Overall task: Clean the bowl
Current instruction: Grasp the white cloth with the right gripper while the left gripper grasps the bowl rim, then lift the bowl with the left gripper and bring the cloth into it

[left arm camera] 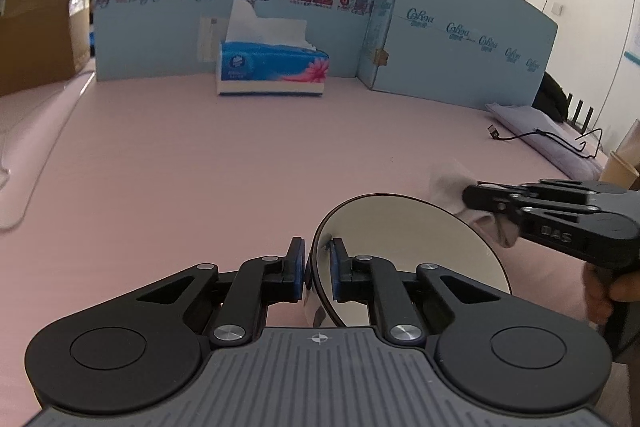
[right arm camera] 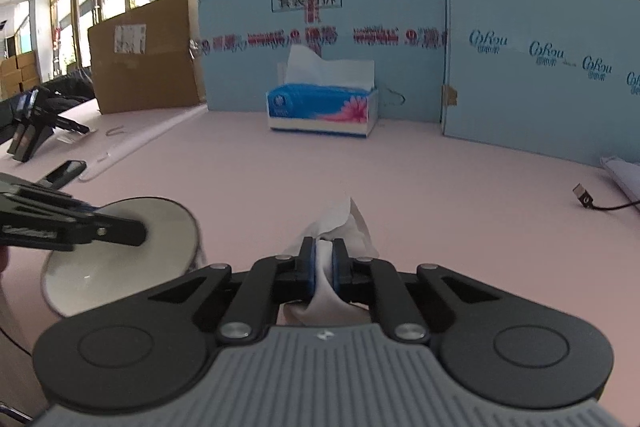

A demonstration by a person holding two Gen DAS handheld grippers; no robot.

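Observation:
A bowl [left arm camera: 404, 239], white inside with a dark outside, is tilted on its side above the pink table. My left gripper [left arm camera: 318, 259] is shut on its rim, one finger inside and one outside. The bowl also shows in the right wrist view [right arm camera: 120, 267], with the left gripper [right arm camera: 138, 229] on its rim. My right gripper [right arm camera: 324, 259] is shut on a crumpled white tissue [right arm camera: 344, 223]. In the left wrist view the right gripper [left arm camera: 470, 197] holds the tissue [left arm camera: 448, 193] just beyond the bowl's far right rim.
A blue tissue box [left arm camera: 272, 69] stands at the back against light blue cardboard panels [left arm camera: 240, 7]. A brown carton [right arm camera: 144, 55] is at back left. A black USB cable [right arm camera: 584, 199] and a folded cloth [left arm camera: 548, 135] lie at right. A phone [right arm camera: 66, 171] lies at left.

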